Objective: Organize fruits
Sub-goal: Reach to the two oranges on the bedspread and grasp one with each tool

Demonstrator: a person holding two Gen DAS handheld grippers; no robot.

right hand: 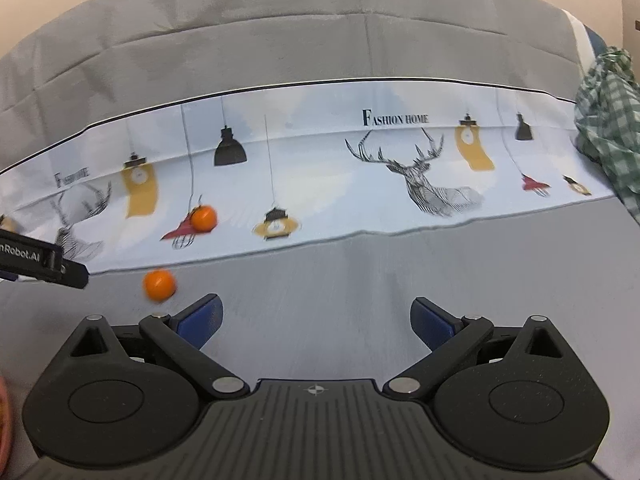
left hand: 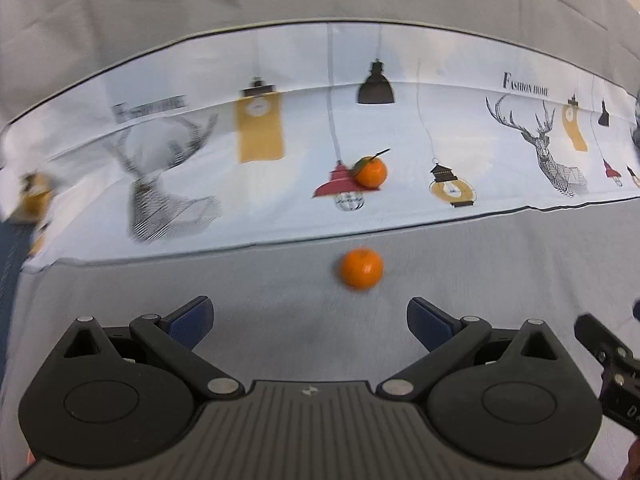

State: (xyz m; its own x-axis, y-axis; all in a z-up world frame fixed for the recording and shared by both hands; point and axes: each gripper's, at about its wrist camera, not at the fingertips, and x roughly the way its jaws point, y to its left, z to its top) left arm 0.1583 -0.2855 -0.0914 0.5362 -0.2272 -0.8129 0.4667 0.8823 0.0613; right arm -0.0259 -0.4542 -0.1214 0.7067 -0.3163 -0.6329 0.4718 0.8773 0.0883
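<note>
Two small oranges lie ahead. The near orange (left hand: 361, 268) (right hand: 159, 284) rests on the grey fabric, a short way beyond my left gripper (left hand: 310, 320), which is open with nothing between its blue pads. The far orange (left hand: 371, 172) (right hand: 203, 218), with a green leaf and stem, sits on the white printed cloth (left hand: 280, 200) (right hand: 340, 208) over a red lamp print. My right gripper (right hand: 316, 322) is open and empty, right of both oranges. In the right wrist view, the left gripper's body (right hand: 44, 264) shows at the left edge.
A grey cushioned surface (left hand: 480, 272) runs under and behind the printed cloth. A green checked cloth (right hand: 608, 128) is bunched at the far right. The right gripper's black edge (left hand: 612, 360) pokes in at the left wrist view's right side.
</note>
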